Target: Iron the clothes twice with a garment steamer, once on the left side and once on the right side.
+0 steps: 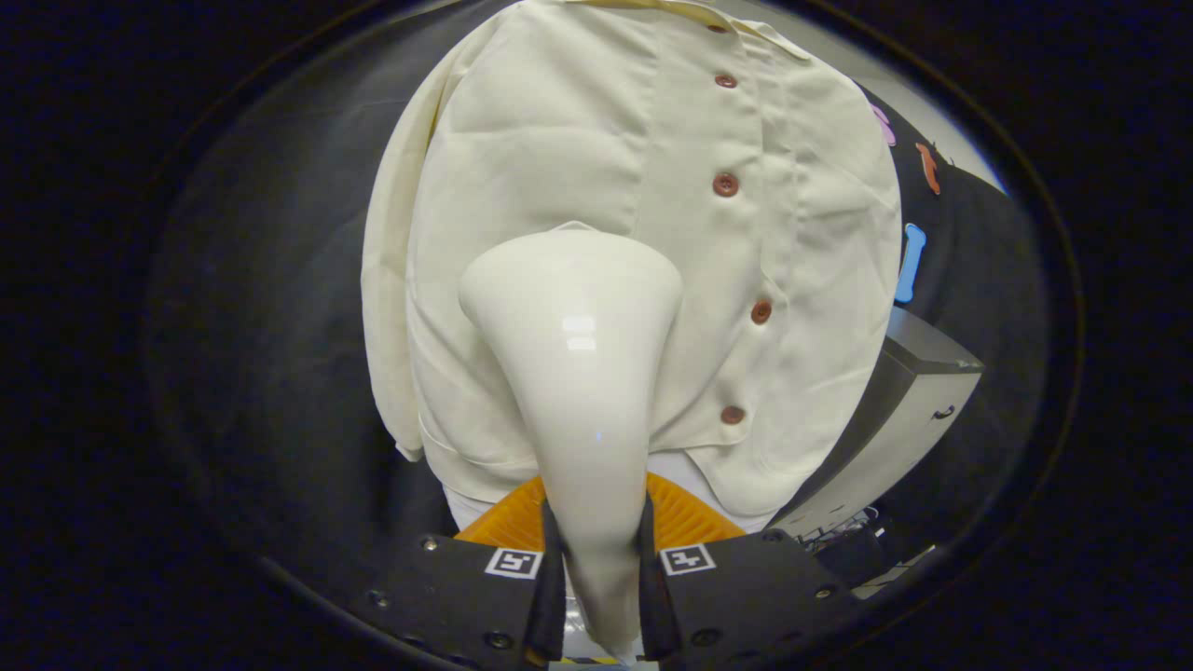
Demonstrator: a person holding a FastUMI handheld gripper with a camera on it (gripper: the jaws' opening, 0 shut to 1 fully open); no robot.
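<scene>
The claw is pinching the garment steamer by its narrow handle, with one finger pressed on each side of it. From that grip the steamer's glossy cream body rises straight ahead of the fingers and widens into a broad head, whose top edge lies against the shirt. The shirt is a pale cream button-front garment hanging just beyond the steamer, and the head sits on the panel to the left of the button placket. A row of reddish-brown buttons runs down that placket, just to the right of the steamer head. Behind the steamer's handle, near the shirt's lower hem, an orange ribbed piece shows on both sides of the handle. To the right of the shirt, farther back, stands a grey box-like unit against the dark booth wall.
</scene>
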